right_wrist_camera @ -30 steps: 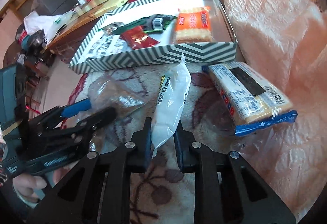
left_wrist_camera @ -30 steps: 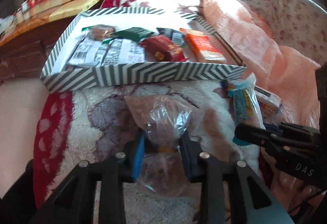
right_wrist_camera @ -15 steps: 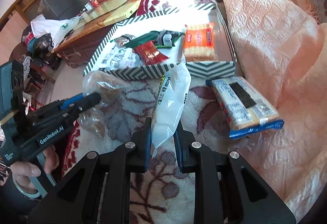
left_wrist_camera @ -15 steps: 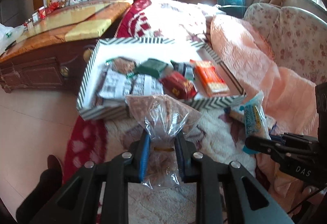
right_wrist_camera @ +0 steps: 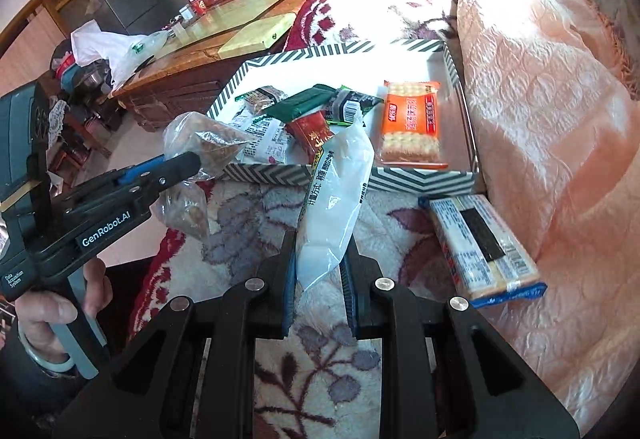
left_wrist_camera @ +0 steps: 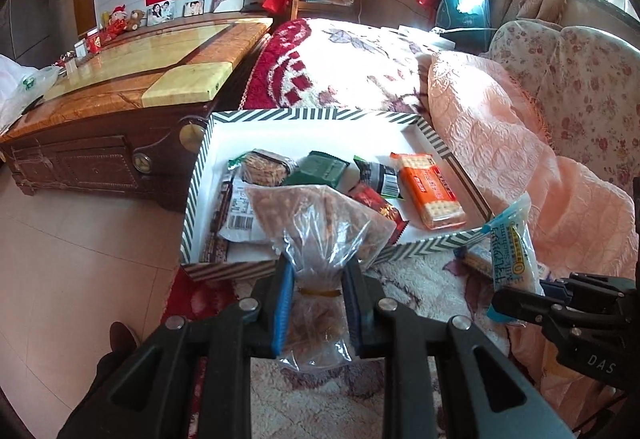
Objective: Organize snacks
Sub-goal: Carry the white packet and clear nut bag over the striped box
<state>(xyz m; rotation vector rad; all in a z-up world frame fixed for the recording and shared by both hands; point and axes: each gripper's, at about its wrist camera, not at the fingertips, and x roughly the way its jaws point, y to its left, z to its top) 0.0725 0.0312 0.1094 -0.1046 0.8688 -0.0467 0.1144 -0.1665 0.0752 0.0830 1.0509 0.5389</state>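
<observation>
Two snacks are in the air at once. The left gripper [left_wrist_camera: 318, 303] is clamped on the tied neck of a clear bag of nuts [left_wrist_camera: 320, 223], hanging at the striped box's [left_wrist_camera: 304, 115] near rim, centre frame. The right gripper [right_wrist_camera: 318, 291] is pinched on a white pouch [right_wrist_camera: 336, 195] whose top leans over that same front wall. I'd drop them one at a time into the bare white patch toward the box's top edge, and lift the floppy bag clear of the rim first so it doesn't snag.
</observation>
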